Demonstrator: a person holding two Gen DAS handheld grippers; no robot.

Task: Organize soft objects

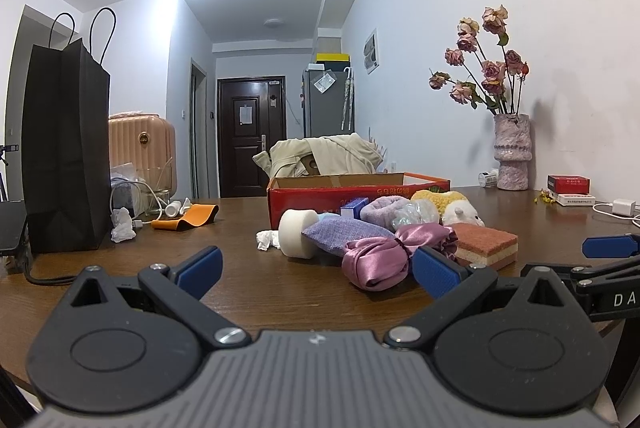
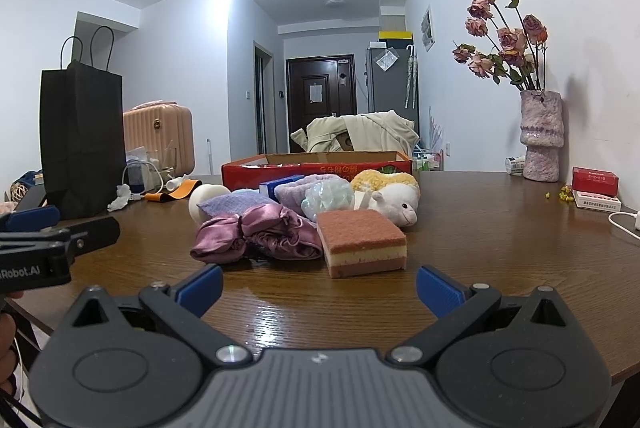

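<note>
A pile of soft things lies on the brown table (image 2: 480,228) in front of a red cardboard box (image 2: 316,170): a pink satin bow (image 2: 256,234), a layered pink sponge (image 2: 362,242), a white sheep plush (image 2: 394,198), a lilac cloth pouch (image 1: 340,232), a white foam roll (image 1: 296,232) and a purple knit piece (image 2: 304,188). My left gripper (image 1: 318,270) is open and empty, just short of the satin bow (image 1: 384,256). My right gripper (image 2: 320,288) is open and empty, just short of the sponge.
A tall black paper bag (image 1: 66,148) stands at the left with cables and crumpled tissue (image 1: 122,226) beside it. A pink vase of dried roses (image 2: 540,136) and red and white small boxes (image 2: 594,184) sit at the right by the wall.
</note>
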